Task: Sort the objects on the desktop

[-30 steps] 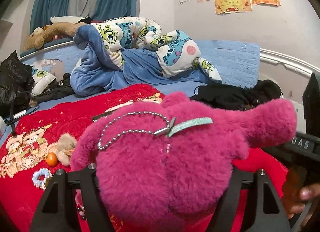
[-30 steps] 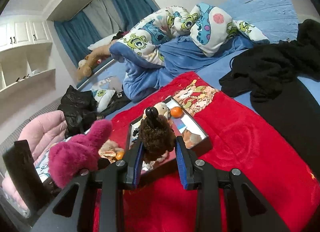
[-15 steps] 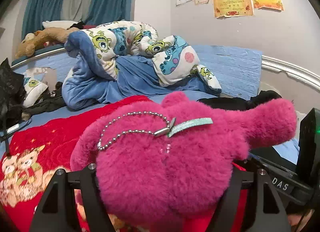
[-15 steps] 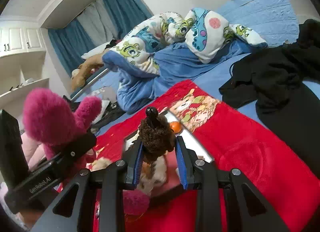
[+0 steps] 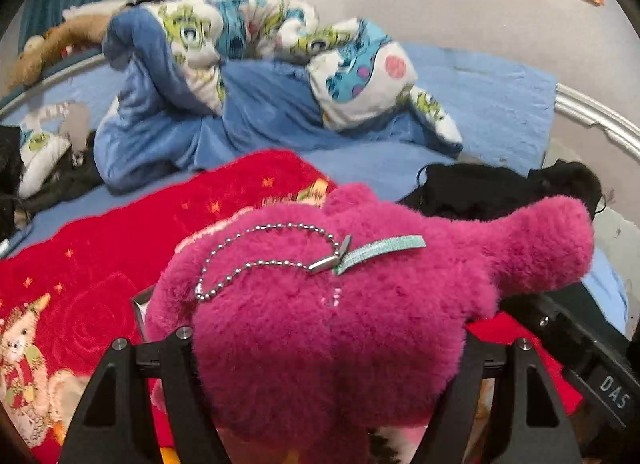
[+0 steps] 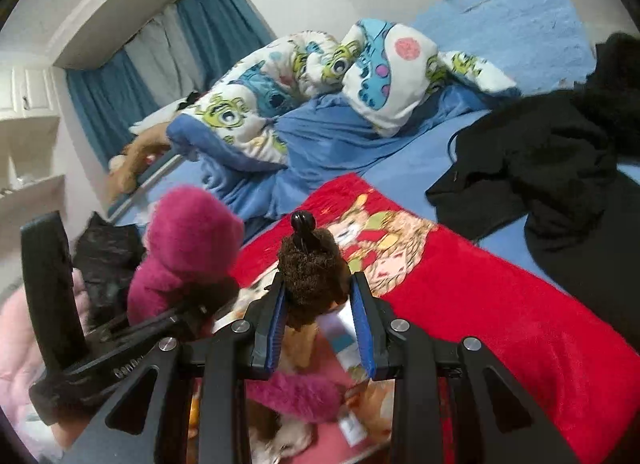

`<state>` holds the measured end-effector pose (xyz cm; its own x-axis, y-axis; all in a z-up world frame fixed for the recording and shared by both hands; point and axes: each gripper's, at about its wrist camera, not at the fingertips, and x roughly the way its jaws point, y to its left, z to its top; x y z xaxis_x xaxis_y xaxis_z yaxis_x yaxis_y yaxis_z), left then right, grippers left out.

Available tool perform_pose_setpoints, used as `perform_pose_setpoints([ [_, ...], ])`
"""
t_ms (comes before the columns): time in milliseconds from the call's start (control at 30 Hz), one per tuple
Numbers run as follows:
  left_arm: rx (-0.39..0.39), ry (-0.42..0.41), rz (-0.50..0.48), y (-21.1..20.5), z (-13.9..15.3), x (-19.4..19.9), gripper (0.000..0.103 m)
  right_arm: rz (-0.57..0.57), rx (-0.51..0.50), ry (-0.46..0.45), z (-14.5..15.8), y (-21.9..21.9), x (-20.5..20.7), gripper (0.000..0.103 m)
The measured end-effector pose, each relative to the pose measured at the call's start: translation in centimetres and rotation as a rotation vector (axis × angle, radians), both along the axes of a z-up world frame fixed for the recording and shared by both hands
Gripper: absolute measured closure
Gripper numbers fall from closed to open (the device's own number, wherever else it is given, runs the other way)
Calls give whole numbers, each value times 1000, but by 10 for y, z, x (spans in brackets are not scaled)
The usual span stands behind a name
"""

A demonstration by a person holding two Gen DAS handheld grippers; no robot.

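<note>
Your left tongs (image 5: 320, 392) stay clamped wide on the magenta plush toy (image 5: 360, 304), its bead chain (image 5: 264, 252) and pale green tag (image 5: 380, 250) lying on top just as a second ago. Your right tongs (image 6: 318, 318) keep their narrow grip on the small brown plush toy (image 6: 312, 268), blue pads (image 6: 362, 328) pressed to its sides, black knob upward. Both hands have slid sideways across the bed: the orange ball and blue ring seen earlier beside the left tongs are out of sight, and the tray now sits right under the right tongs, mostly hidden, with another pink furry piece (image 6: 296, 392) and some cards in it. In the right view the magenta toy has come in close on the left, just beside the brown one. Beyond lie the red blanket (image 6: 500, 304), black clothing (image 6: 560, 168), then the rumpled cartoon duvet (image 5: 248, 44) against the wall
</note>
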<state>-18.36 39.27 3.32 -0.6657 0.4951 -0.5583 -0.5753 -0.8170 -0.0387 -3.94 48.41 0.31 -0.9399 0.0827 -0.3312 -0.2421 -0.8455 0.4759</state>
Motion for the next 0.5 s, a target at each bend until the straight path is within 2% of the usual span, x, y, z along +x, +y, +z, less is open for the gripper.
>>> perform_pose_setpoints([
  [67, -29, -12, 1, 1, -10, -6, 27, 3, 30, -36, -4, -4, -12, 74],
  [200, -79, -77, 33, 0, -27, -20, 27, 48, 109, -175, -21, -20, -35, 74],
  [233, -77, -85, 27, -1, -30, -20, 27, 71, 105, -198, -26, -23, -39, 74],
  [333, -150, -73, 36, 3, -40, -20, 27, 108, 73, -240, -37, -27, -45, 73],
  [367, -157, -86, 24, 4, -45, -23, 27, 141, 26, -260, -42, -24, -49, 73],
  [433, -160, -115, 9, 4, -50, -25, 27, 172, -2, -287, -50, -23, -51, 73],
  [500, -182, -87, 12, 4, -51, -23, 27, 171, 34, -319, -54, -26, -53, 73],
])
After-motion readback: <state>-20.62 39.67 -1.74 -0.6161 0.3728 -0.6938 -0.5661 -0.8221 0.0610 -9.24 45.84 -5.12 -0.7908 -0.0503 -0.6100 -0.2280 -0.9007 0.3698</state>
